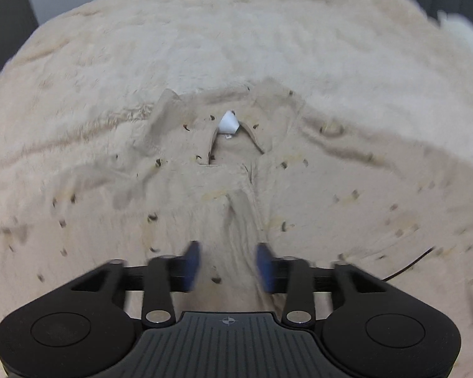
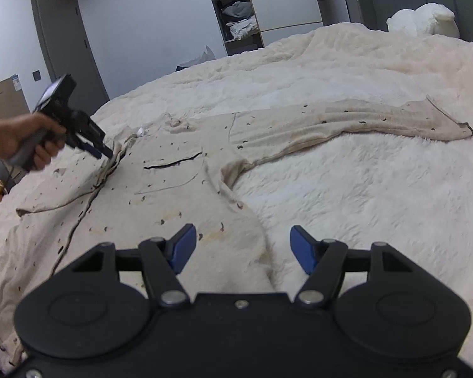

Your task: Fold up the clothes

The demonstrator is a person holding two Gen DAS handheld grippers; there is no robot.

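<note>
Here the beige, dark-flecked button-front garment (image 2: 179,186) lies spread flat on the cream fleece bed cover (image 2: 378,208), one sleeve stretched away from its body. The left gripper (image 1: 228,263) hovers over the garment's placket, jaws narrowly apart and empty; the right gripper (image 2: 241,247) gapes wide at its side edge. Likely smoothing or seizing edges. Only the left view shows the white neck label (image 1: 228,123).

Both grippers are matte black plastic with blue finger pads. The left gripper (image 1: 228,264) has a ribbed grey plate bearing a small crosshair mark. The right gripper (image 2: 241,249) shows silver pivot screws. A bare hand (image 2: 22,143) grips a grey handle.
</note>
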